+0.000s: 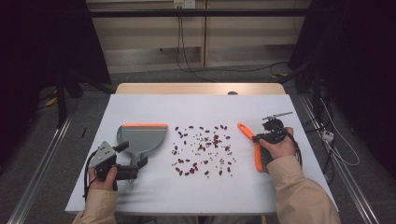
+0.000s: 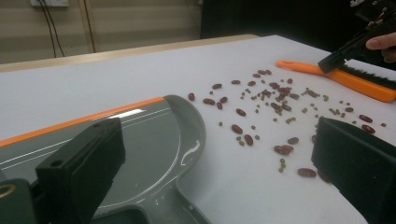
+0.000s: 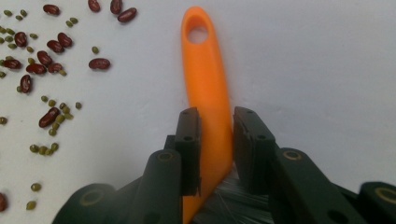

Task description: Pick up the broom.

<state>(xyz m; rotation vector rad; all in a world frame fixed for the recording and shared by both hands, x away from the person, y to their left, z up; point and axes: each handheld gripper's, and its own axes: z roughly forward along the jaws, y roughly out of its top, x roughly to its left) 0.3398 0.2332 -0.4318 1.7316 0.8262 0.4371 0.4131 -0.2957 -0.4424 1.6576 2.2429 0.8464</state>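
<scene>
Orange and long-handled, the brush (image 3: 208,88) lies flat on the white table (image 1: 261,105), its handle end with the hanging hole pointing away from the person and its dark bristles toward the person's right hand (image 1: 279,149). Around its handle, just ahead of the bristles, sits the right gripper (image 3: 215,140): one black jaw stands on each side of the handle, close against it, though whether they press it firmly I cannot tell. Left of the brush, red beans (image 1: 203,149) and smaller green ones lie scattered across the table, the nearest just beside the handle. Beyond the beans, well apart from the brush, rests a grey dustpan (image 1: 141,138) with an orange lip. At the dustpan's handle end hovers the left gripper (image 1: 129,161), its jaws spread wide with nothing between them, one jaw over the pan's rear.
</scene>
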